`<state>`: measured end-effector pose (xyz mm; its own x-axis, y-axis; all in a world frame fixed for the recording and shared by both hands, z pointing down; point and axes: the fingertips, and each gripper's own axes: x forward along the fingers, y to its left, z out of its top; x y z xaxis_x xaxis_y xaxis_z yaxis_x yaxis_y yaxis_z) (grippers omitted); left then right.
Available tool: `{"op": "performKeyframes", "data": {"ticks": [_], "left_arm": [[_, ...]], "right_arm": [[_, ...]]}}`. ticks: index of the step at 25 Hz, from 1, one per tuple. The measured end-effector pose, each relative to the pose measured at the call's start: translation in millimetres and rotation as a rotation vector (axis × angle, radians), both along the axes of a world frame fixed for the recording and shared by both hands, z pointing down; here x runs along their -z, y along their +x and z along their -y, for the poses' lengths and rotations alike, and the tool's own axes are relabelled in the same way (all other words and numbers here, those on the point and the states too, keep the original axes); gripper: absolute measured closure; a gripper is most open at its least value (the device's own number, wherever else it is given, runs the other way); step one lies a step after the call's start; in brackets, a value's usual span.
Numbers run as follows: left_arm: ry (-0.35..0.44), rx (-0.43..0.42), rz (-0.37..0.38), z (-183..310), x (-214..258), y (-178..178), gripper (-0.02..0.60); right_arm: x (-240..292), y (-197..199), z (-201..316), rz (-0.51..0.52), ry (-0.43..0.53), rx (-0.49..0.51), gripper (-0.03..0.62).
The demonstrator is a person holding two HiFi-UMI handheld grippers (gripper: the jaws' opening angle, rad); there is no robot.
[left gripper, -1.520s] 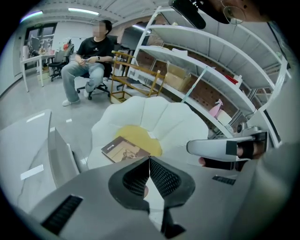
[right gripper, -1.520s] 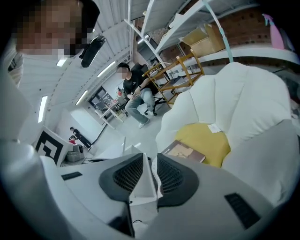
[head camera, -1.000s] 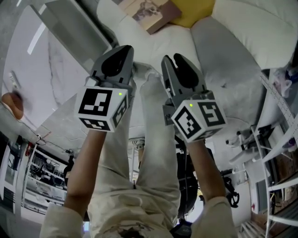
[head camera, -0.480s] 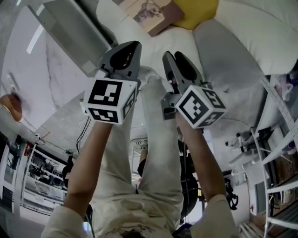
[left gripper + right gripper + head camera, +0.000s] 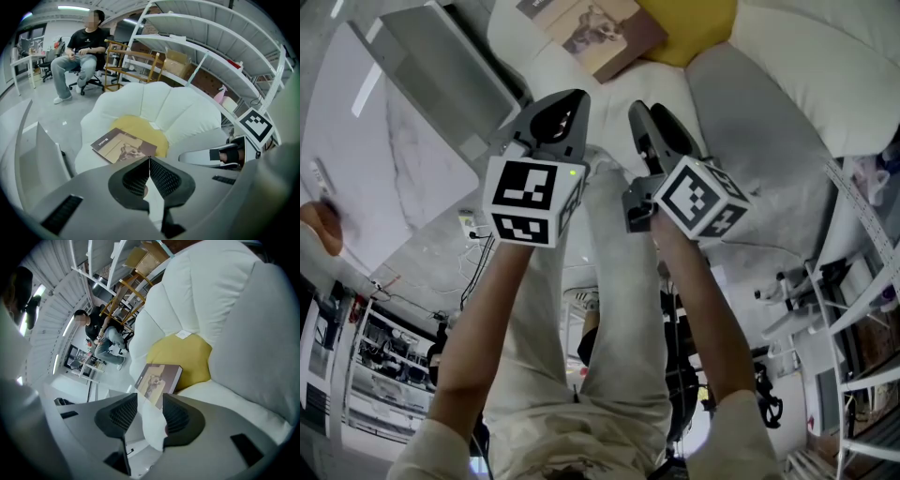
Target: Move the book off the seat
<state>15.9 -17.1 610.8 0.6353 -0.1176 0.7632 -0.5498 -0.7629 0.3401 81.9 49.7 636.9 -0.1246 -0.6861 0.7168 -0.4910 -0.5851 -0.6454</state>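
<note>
Top centre of head view: book (image 5: 591, 33) flat on the seat, part on yellow cushion (image 5: 694, 23), part on white chair (image 5: 769, 122), near corner possibly overhanging, hard to tell through the wide lens. Below, left gripper (image 5: 562, 112) closed tight on nothing, apparently idle. Right gripper (image 5: 656, 127) with jaws just opened wider, nothing between them, aimed at the book's corner, probably to take it. Both well short of contact.

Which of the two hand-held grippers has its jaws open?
The right hand-held gripper: its jaws stand apart, having just opened wider, with nothing between them. The left hand-held gripper has its jaws pressed together, empty.
</note>
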Motion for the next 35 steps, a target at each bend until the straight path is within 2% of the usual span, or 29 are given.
{"op": "performKeyframes", "data": {"ticks": [5,16,22,28,35], "left_arm": [[0.018,-0.049,-0.006,-4,-16,10,0.569],[0.002,-0.150,0.014,-20,-51,20,0.568],[-0.009,-0.124,0.033,-19,-68,21,0.568],[-0.036,-0.121,0.044,-23,-80,27,0.569],[-0.043,-0.095,0.065,-19,-99,29,0.569]], "right_arm": [[-18,4,5,0.081,0.026,-0.101,0.407],[-50,16,16,0.155,0.054,-0.190,0.373],[-66,32,21,0.183,0.076,-0.262,0.373],[-78,39,23,0.212,0.081,-0.260,0.373],[-92,55,35,0.220,0.093,-0.301,0.365]]}}
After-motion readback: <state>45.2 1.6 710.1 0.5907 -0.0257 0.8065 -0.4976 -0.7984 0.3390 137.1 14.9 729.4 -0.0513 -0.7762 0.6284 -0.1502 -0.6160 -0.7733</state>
